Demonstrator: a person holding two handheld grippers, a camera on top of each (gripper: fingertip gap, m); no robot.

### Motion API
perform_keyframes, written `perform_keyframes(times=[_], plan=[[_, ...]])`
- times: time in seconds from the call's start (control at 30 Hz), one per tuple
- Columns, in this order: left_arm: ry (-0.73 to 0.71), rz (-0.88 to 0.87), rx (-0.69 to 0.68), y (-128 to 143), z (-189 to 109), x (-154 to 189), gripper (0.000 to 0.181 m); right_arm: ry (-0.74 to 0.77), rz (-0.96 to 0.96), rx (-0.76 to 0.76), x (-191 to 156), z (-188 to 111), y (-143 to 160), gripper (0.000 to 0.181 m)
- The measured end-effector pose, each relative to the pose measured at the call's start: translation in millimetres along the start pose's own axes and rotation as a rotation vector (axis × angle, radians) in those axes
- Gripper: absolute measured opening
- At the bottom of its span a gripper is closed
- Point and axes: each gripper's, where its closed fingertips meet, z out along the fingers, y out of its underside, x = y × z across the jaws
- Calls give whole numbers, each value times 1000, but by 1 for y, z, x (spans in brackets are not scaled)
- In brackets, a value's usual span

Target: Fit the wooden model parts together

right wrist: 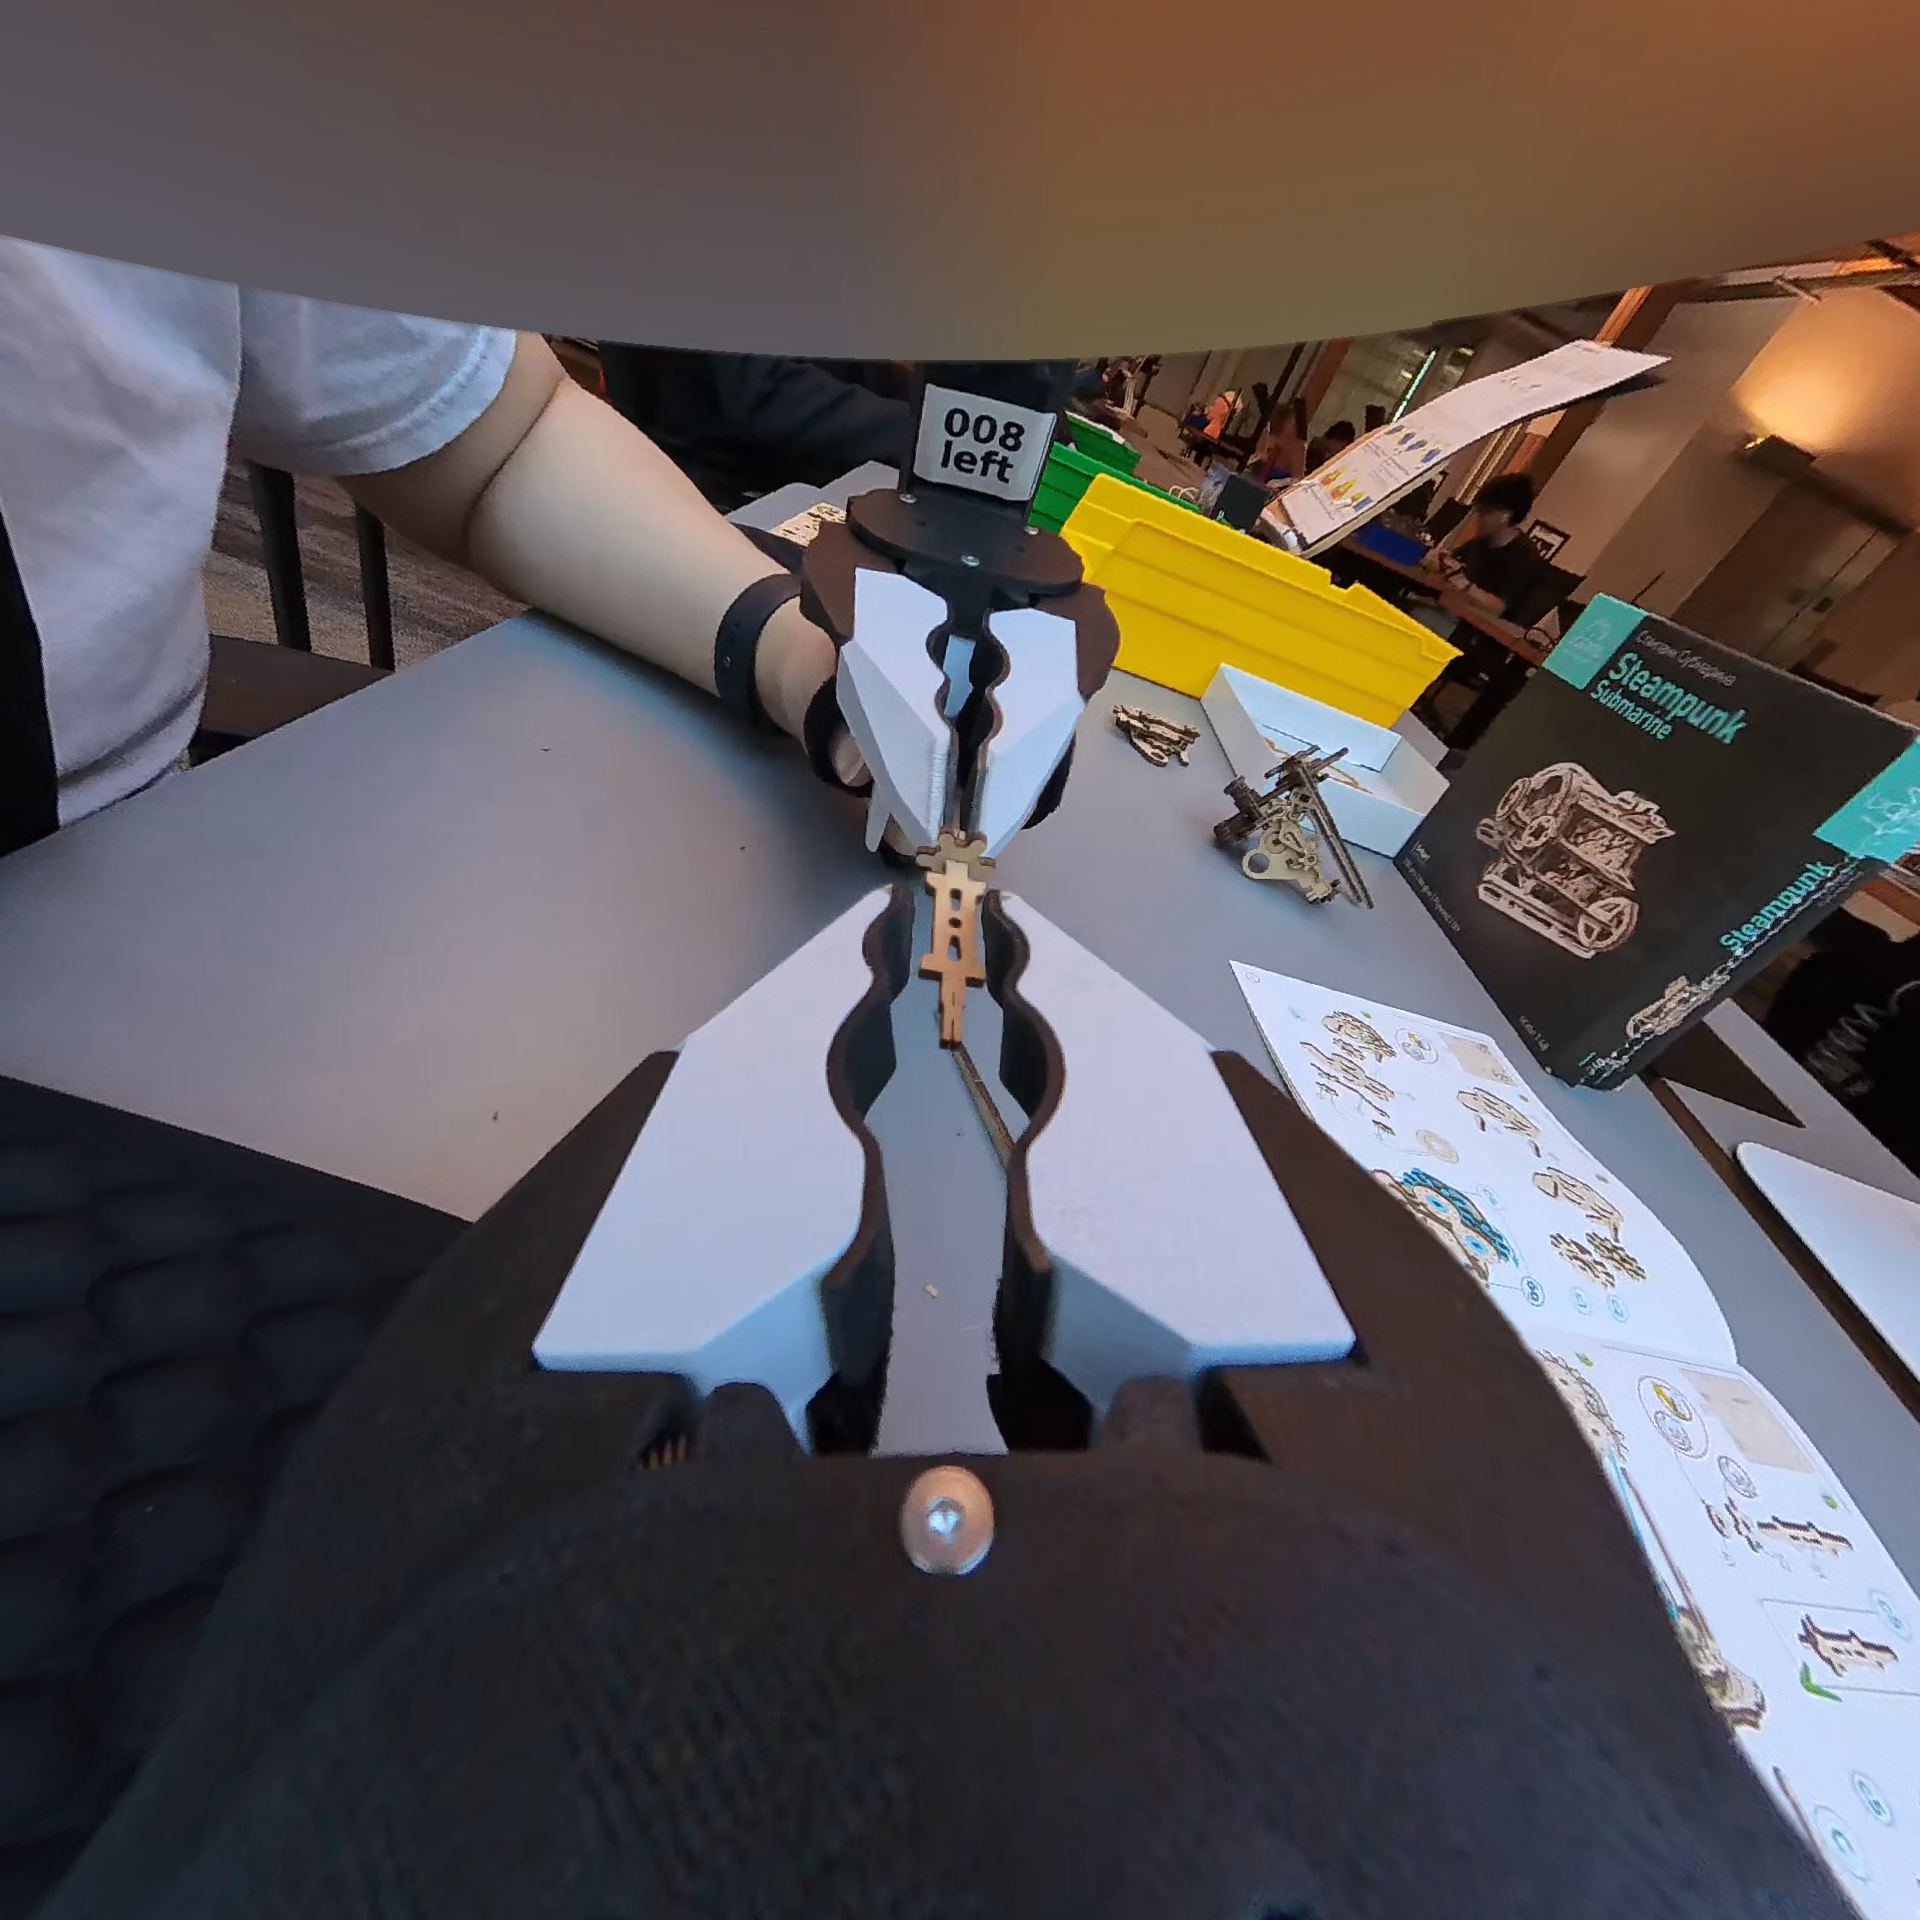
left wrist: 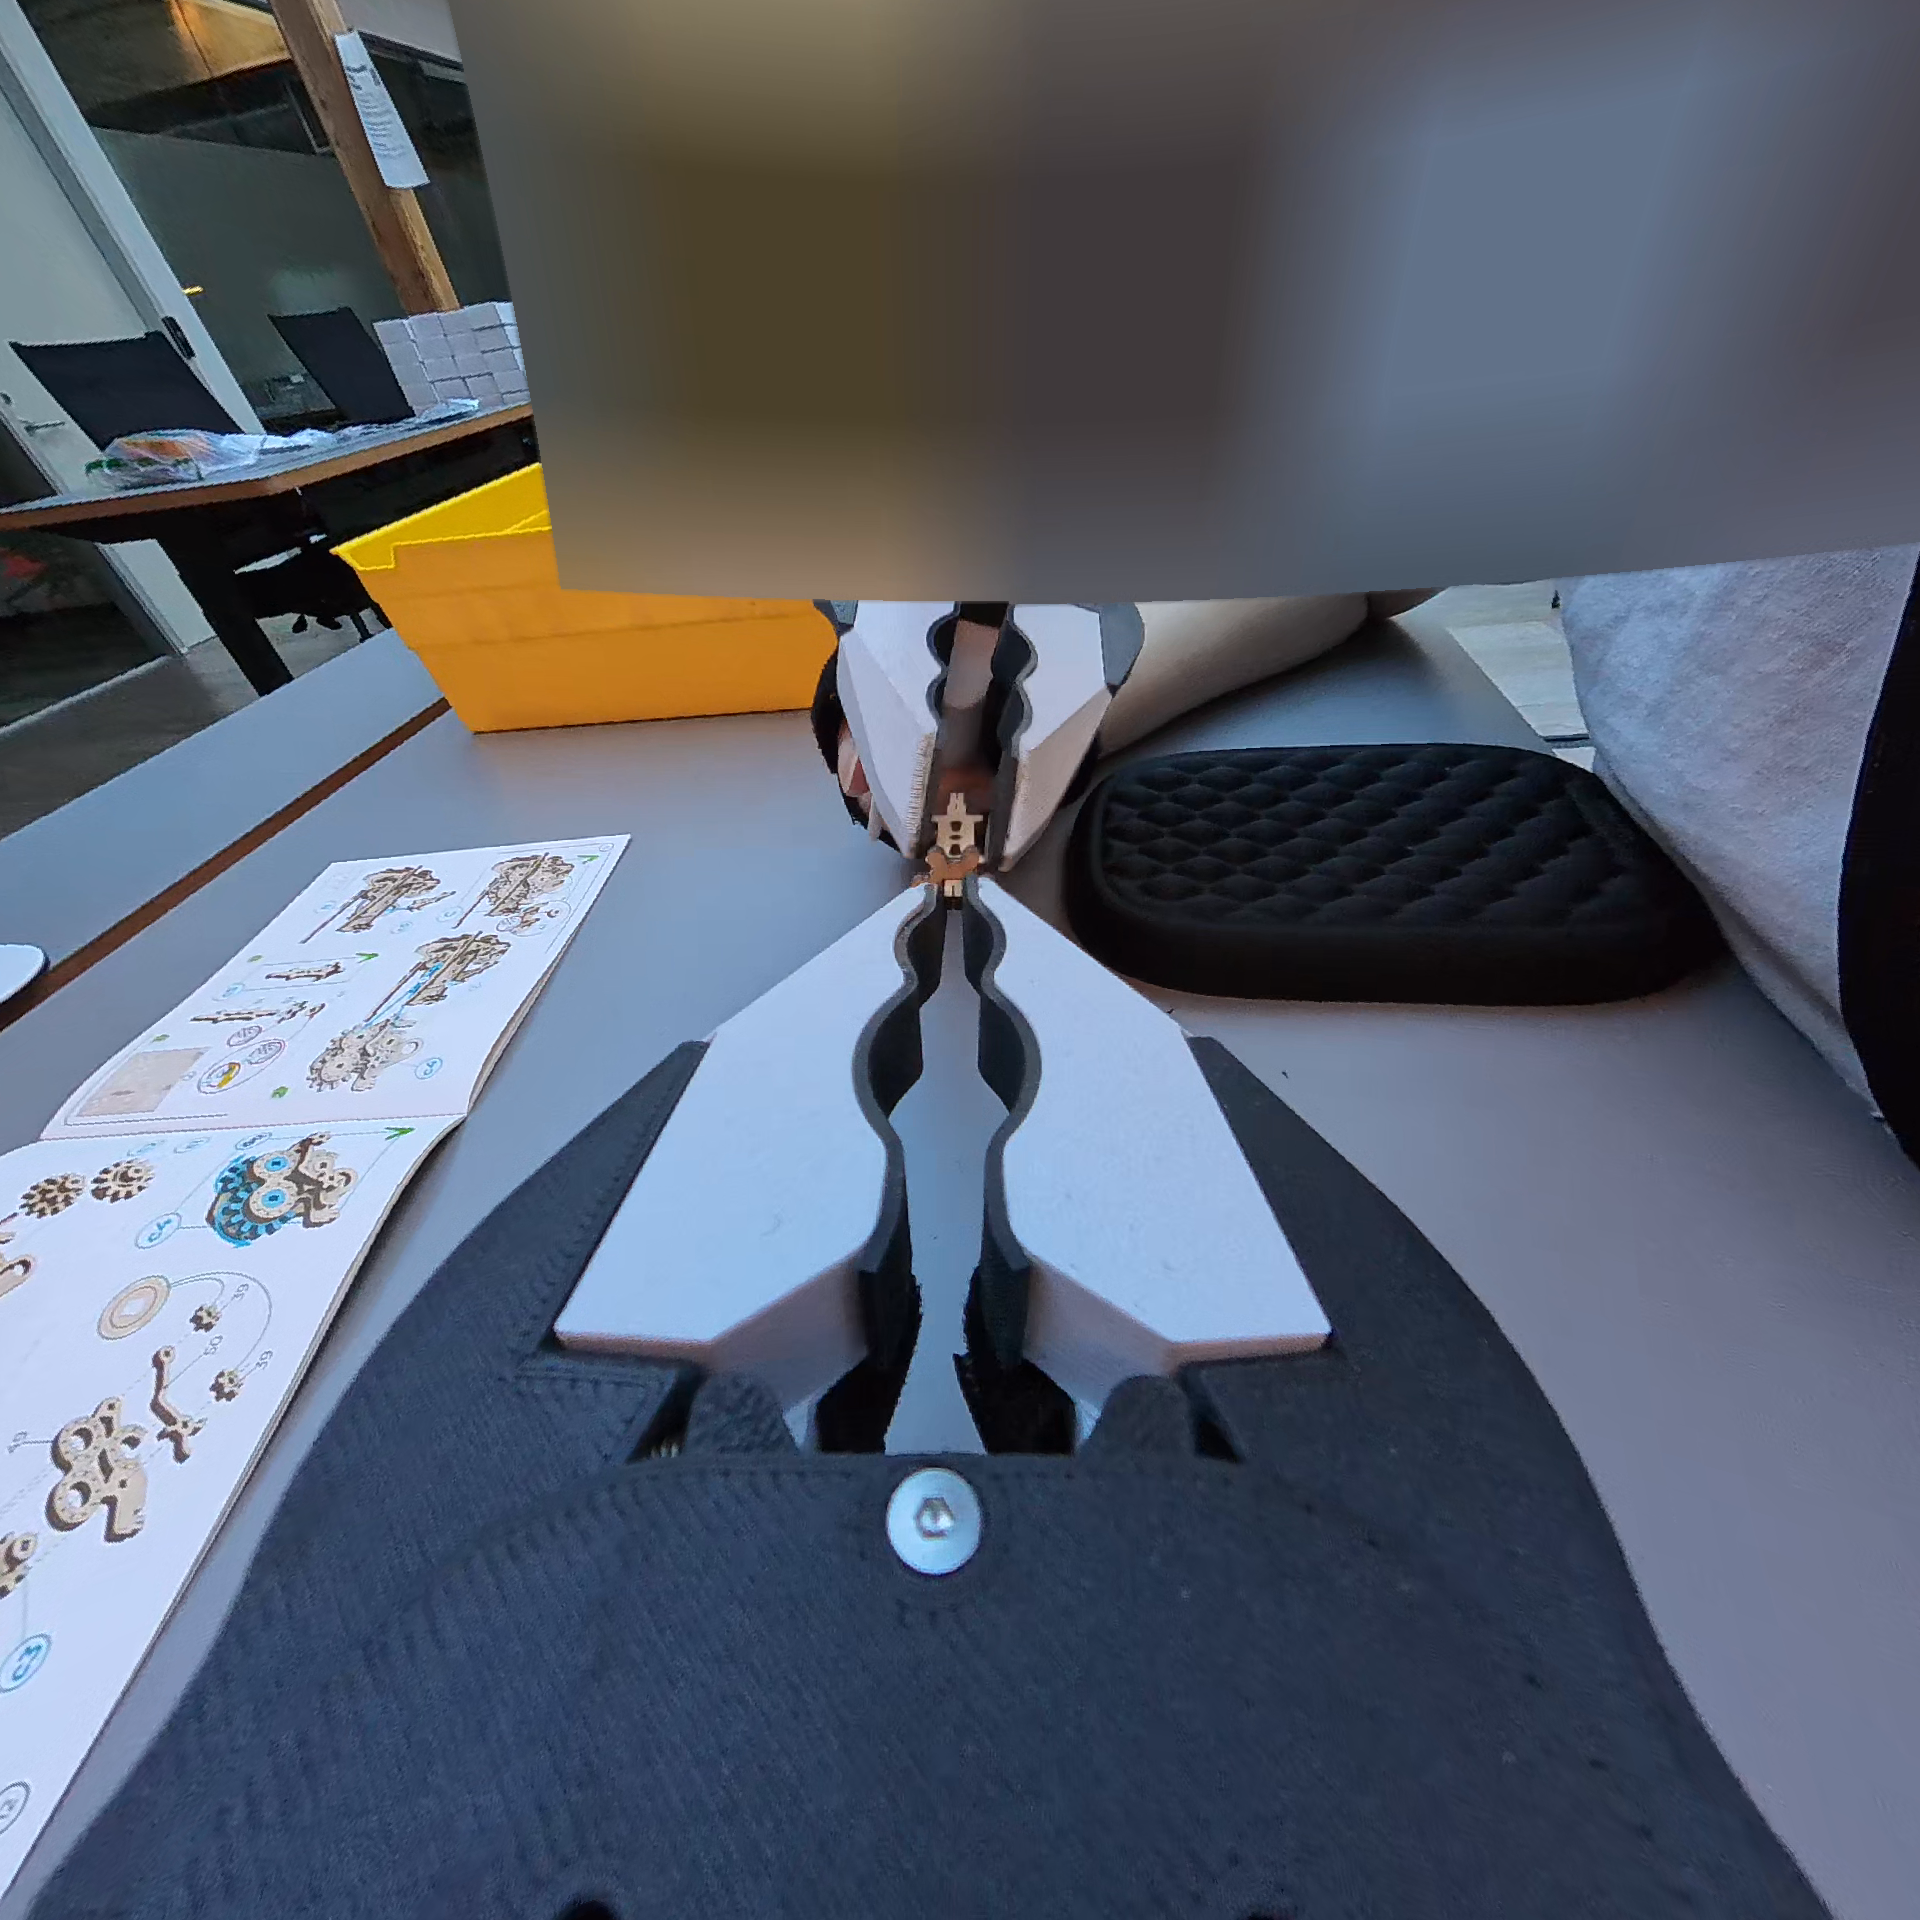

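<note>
In the right wrist view my right gripper (right wrist: 948, 902) is shut on a long slotted wooden strip (right wrist: 954, 940) that lies along its fingers and points forward. My left gripper (right wrist: 952, 831) faces it tip to tip and is shut on a small cross-shaped wooden part (right wrist: 954, 854), which touches the strip's far end. In the left wrist view my left gripper (left wrist: 943, 902) holds the small part (left wrist: 948, 865) against the strip (left wrist: 958, 828) in the right gripper (left wrist: 961, 844). Both are held just above the grey table (left wrist: 675, 790).
An open instruction booklet (left wrist: 343, 997) (right wrist: 1455, 1132) lies beside the grippers. There are a yellow bin (left wrist: 582, 644) (right wrist: 1247, 592), a black padded mat (left wrist: 1371, 873), a dark kit box (right wrist: 1662, 831), a part-built wooden assembly (right wrist: 1288, 842), a white tray (right wrist: 1320, 727) and a person's forearm (right wrist: 582, 499). The tips of both grippers are at nearly the same place.
</note>
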Motion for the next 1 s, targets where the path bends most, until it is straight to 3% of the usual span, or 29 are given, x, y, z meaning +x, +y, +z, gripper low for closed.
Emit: perform_keyframes(times=[0.6,1.0], plan=[[-1,-56,111,-15,0,1,0,-23,168,103,4,-2,-15,6],[-32,-35,64,-10,3,4,0,-39,197,77,0,-3,-10,5]])
